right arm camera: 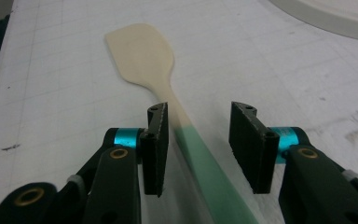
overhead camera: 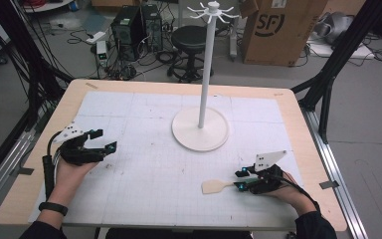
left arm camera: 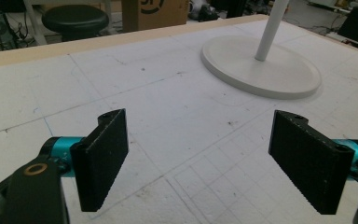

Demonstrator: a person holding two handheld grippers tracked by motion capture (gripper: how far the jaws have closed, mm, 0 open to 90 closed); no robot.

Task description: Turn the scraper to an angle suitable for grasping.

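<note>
Between the jaws of my right hand-held gripper (right arm camera: pixel 198 149) lies the spatula (right arm camera: pixel 168 102) on the tabletop (overhead camera: pixel 144 164). Its handle points straight back at me. Jaws are open, not squeezing yet.

Cam setup: one fixed overhead, two riding the grippers
High view looks forward and down over the whole table (overhead camera: pixel 40 199); left gripper view sits low, facing the far stand (left arm camera: pixel 261 70), also in high view; right gripper view close over the spatula (right arm camera: pixel 142 53).
</note>
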